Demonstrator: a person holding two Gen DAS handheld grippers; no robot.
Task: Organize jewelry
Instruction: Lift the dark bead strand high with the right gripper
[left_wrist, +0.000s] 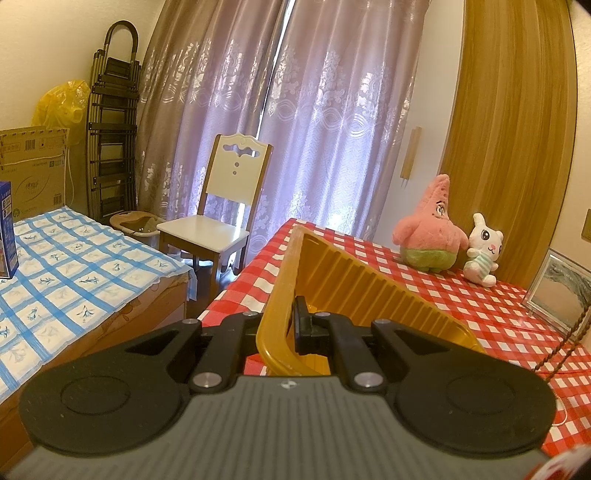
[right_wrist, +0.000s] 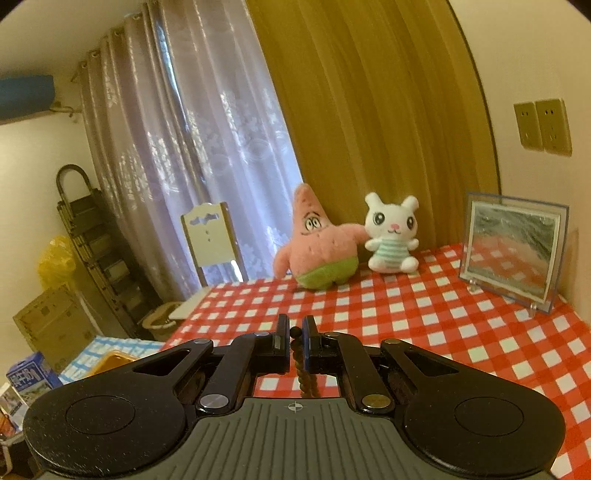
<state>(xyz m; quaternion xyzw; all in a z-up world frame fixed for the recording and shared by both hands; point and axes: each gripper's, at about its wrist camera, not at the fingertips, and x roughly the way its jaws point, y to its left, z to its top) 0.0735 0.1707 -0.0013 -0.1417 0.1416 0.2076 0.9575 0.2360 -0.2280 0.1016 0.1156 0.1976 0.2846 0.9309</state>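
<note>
My left gripper (left_wrist: 290, 325) is shut on the rim of a yellow ribbed plastic tray (left_wrist: 351, 280), which is tilted up above the red checked table (left_wrist: 443, 295). My right gripper (right_wrist: 295, 339) is shut on a dark brown beaded string (right_wrist: 304, 380) that hangs down between its fingers. Part of the same beaded string (left_wrist: 569, 343) shows at the right edge of the left wrist view. A corner of the yellow tray (right_wrist: 114, 358) shows low on the left in the right wrist view.
A pink starfish plush (right_wrist: 317, 247) and a white bunny plush (right_wrist: 391, 236) sit at the table's back. A framed picture (right_wrist: 511, 251) stands at the right. A white chair (left_wrist: 221, 214) and a blue checked bed (left_wrist: 74, 266) lie to the left.
</note>
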